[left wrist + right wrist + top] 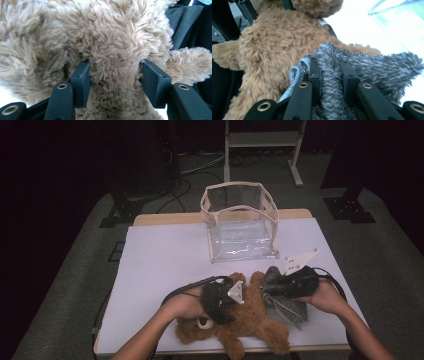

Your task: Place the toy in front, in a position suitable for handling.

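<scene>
A brown plush bear (250, 322) lies near the table's front edge. My left gripper (239, 304) is shut on one of its furry limbs, and in the left gripper view the fur (112, 37) bulges between both jaws of the left gripper (115, 72). A small grey fuzzy garment (292, 309) with a ribbed hem lies against the bear's right side. My right gripper (268, 291) comes in from the right and pinches it. In the right gripper view the right gripper (331, 72) presses on a fold of the grey garment (382, 72) beside the bear (272, 50).
A clear plastic bag (240, 220) with beige trim stands open at the back middle of the white table (160, 260); its corner (402, 15) appears in the right gripper view. Metal stand legs and cables lie on the floor beyond the table.
</scene>
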`<state>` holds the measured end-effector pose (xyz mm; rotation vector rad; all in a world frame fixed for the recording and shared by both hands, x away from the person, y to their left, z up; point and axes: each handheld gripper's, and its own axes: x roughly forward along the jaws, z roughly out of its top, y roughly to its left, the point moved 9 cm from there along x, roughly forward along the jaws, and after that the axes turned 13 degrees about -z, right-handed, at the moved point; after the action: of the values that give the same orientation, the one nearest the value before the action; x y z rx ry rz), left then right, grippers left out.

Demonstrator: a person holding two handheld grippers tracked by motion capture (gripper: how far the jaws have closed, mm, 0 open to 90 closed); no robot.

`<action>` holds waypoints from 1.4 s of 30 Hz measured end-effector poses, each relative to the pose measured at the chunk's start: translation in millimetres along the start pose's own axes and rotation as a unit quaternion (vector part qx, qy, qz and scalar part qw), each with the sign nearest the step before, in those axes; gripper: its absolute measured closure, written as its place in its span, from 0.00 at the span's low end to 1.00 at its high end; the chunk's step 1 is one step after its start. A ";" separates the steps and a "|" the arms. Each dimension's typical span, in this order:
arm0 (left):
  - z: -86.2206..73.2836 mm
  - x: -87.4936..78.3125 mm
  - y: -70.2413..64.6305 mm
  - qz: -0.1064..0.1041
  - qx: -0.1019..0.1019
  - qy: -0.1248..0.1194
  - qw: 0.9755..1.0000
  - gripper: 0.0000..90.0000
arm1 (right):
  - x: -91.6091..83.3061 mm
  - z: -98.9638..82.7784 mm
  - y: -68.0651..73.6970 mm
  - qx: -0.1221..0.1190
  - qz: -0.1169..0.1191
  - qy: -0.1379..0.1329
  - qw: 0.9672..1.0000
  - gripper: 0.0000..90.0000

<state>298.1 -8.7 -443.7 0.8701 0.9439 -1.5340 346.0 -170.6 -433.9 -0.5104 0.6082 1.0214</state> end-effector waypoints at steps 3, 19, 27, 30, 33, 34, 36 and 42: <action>0.7 0.8 -0.7 -0.003 0.000 -0.001 1.000 0.49 | -2.3 5.9 1.0 -0.002 0.003 -0.007 1.000 0.82; 0.0 0.5 -1.4 -0.001 0.007 0.000 1.000 0.49 | 9.9 4.9 -22.6 0.029 -0.019 0.005 0.999 0.82; 1.1 1.0 -1.0 -0.005 0.002 -0.002 1.000 0.49 | 17.0 30.4 -4.6 0.002 0.008 -0.024 1.000 0.82; -0.8 0.4 -1.4 -0.007 0.001 -0.012 1.000 0.49 | 23.8 31.7 -7.1 -0.002 0.007 -0.013 1.000 0.82; -1.4 -0.4 0.1 -0.004 0.006 -0.010 1.000 0.49 | 19.4 14.4 -19.9 0.022 -0.006 0.000 1.000 0.82; -1.4 -0.4 0.1 -0.004 0.006 -0.010 1.000 0.49 | 19.4 14.4 -19.9 0.022 -0.006 0.000 1.000 0.82; -0.4 -0.2 2.4 -0.001 0.003 -0.011 1.000 0.49 | 11.0 5.8 -16.9 0.036 0.003 -0.015 0.999 0.82; 1.9 -1.2 9.5 0.000 -0.011 -0.012 1.000 0.50 | 8.2 18.2 14.8 0.012 0.039 -0.043 0.998 0.82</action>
<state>307.6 -10.8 -443.0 0.8339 0.9426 -1.5286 340.0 -147.2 -427.8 -0.4221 0.5659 1.1036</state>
